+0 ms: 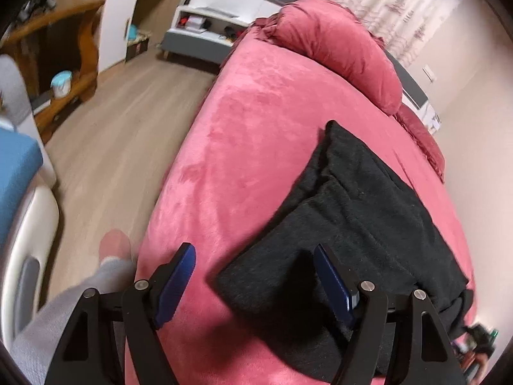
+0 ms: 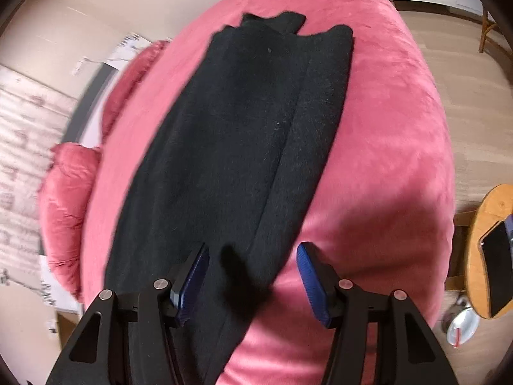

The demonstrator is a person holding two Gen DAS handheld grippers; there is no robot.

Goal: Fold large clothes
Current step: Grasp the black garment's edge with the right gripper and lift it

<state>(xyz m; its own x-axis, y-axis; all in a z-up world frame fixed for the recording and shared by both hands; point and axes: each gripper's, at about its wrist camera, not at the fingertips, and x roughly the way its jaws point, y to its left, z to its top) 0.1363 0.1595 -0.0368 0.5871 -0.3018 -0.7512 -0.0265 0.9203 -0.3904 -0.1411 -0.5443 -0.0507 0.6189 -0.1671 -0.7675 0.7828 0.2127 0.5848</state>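
Observation:
A black garment point(image 1: 368, 208) lies folded into a long strip on the pink bed cover point(image 1: 256, 128). My left gripper point(image 1: 256, 272) hovers over one end of it. The near corner of the cloth sits between the blue pads point(image 1: 179, 282), which stand wide and touch nothing. In the right wrist view the garment point(image 2: 231, 128) stretches away from me along the bed point(image 2: 384, 134). My right gripper point(image 2: 253, 272) straddles its near end, and a small raised tuft of cloth point(image 2: 232, 266) stands between the pads point(image 2: 312, 282) without being pinched.
A pink pillow point(image 1: 336, 48) lies at the head of the bed. Wooden floor point(image 1: 121, 134) and shelves run along the left side. A person's grey-clad leg point(image 1: 105, 276) stands by the bed edge. A round wooden table point(image 2: 481, 224) holding a phone point(image 2: 497, 263) is at the right.

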